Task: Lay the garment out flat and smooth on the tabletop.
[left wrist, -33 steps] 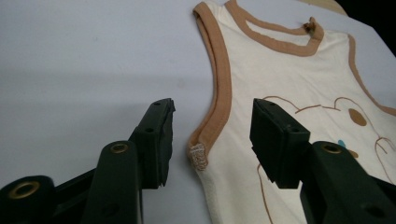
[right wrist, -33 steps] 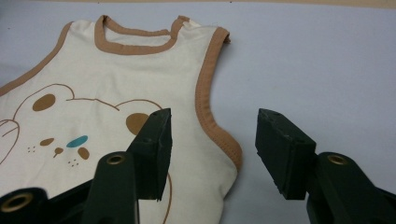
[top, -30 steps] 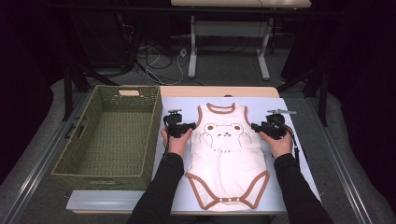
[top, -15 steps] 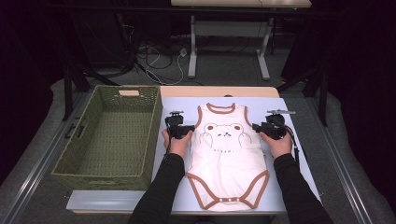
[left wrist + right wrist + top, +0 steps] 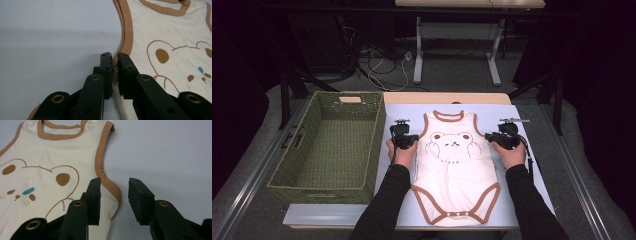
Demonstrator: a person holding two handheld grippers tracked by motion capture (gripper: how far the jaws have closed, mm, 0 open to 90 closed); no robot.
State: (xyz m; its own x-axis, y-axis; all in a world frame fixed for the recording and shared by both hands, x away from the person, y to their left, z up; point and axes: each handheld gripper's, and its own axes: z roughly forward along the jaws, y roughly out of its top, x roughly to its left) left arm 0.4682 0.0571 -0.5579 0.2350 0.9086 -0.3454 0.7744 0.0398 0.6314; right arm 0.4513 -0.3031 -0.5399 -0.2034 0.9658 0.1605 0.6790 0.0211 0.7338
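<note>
So far only the grip is under way: the left tongs (image 5: 114, 65) have just been closing and pinch the bodysuit's (image 5: 455, 170) side seam, while the right tongs (image 5: 114, 190), also closing, straddle the opposite edge ungripped. Lifting or folding remains; the basket (image 5: 287, 177) waits beyond the left tongs.

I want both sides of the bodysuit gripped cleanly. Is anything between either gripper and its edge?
Nothing visible is. The left gripper has just closed on the bodysuit's brown armhole trim. The right gripper has been closing, its jaws astride the opposite edge, not yet pressing it.
</note>
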